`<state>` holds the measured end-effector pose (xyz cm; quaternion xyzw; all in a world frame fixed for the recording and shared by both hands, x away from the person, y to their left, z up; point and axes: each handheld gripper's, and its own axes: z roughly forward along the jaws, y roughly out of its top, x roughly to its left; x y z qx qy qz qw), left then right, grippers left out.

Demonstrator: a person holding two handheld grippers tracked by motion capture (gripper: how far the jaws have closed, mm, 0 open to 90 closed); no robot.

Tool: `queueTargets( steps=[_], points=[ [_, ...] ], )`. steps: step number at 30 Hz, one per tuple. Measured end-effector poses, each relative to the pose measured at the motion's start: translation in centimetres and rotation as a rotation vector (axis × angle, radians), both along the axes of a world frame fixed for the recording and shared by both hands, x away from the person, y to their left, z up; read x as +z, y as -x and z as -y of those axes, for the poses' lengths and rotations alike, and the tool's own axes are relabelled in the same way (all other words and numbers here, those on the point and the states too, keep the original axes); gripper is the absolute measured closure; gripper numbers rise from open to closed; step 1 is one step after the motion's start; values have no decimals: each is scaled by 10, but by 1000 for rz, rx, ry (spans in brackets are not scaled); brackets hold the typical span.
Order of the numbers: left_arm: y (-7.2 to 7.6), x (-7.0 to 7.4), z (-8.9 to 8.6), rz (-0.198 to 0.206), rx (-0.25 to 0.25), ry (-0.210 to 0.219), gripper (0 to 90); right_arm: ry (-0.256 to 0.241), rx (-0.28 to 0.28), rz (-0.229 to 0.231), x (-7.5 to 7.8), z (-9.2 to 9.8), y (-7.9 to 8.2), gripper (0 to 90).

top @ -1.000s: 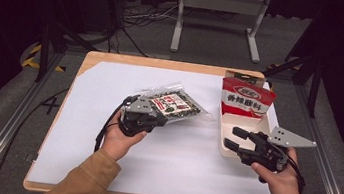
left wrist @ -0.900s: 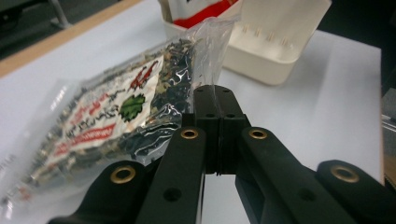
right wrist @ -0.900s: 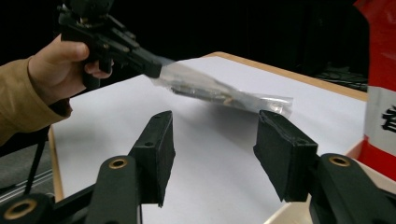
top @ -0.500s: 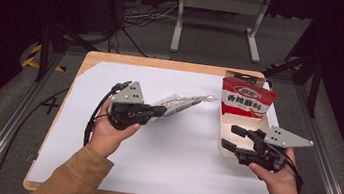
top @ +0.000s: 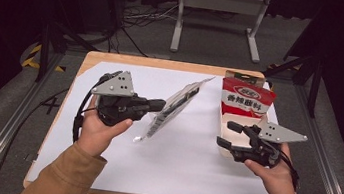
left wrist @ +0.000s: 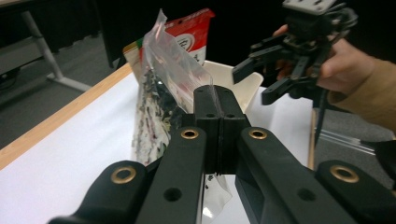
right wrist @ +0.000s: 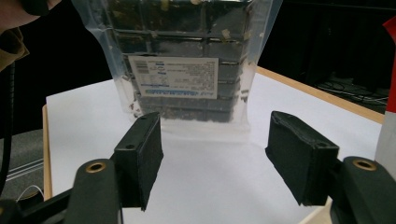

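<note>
Left tongs (top: 157, 106) are pressed tight on the edge of a clear bag (top: 175, 105) of dark food, and the bag is up in the air, standing on its side above the white sheet (top: 171, 167) on the table (top: 154, 63). In the left gripper view the two black jaws meet with the plastic squeezed between them. Right tongs (top: 228, 134) are spread wide and hold nothing. They hover by the front end of the cream tray (top: 245, 121), and in the right gripper view the bag hangs in front of the open jaws, near but not touching.

I think the job is to put the bags into the tray. One red bag (top: 246, 99) with white writing already stands at the far end of the tray, so that part looks done. The clear bag is picked up but is not in the tray yet. It needs to go over to the right and down beside the red one.

Count: two tongs, two hands, two bags (one clear, one red), one tray, one white sheet, one table.
</note>
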<state>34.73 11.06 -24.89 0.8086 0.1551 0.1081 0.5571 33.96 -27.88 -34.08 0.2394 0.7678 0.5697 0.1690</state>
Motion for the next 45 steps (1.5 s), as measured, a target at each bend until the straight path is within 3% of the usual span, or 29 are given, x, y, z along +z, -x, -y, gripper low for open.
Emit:
queueTargets(
  steps=[6,10,14,19,30,35,42,45],
  points=[
    [9,6,1,5,-36,8,900,-9,6,-1,1,-1,-2,335],
    [14,9,3,16,-63,3,900,-1,11,23,2,-4,-1,304],
    [20,13,6,36,-97,1,900,3,31,41,5,-7,0,299],
    [27,18,7,65,-127,-3,900,-11,49,31,6,-9,-3,273],
    [31,18,13,60,-163,10,900,6,79,31,6,-17,-7,256],
    [31,18,14,60,-161,10,900,2,126,41,6,-23,-6,260],
    [28,13,12,49,-145,22,900,30,172,30,6,-34,0,372],
    [26,13,9,44,-132,38,900,7,182,13,8,-34,2,394]
  ],
)
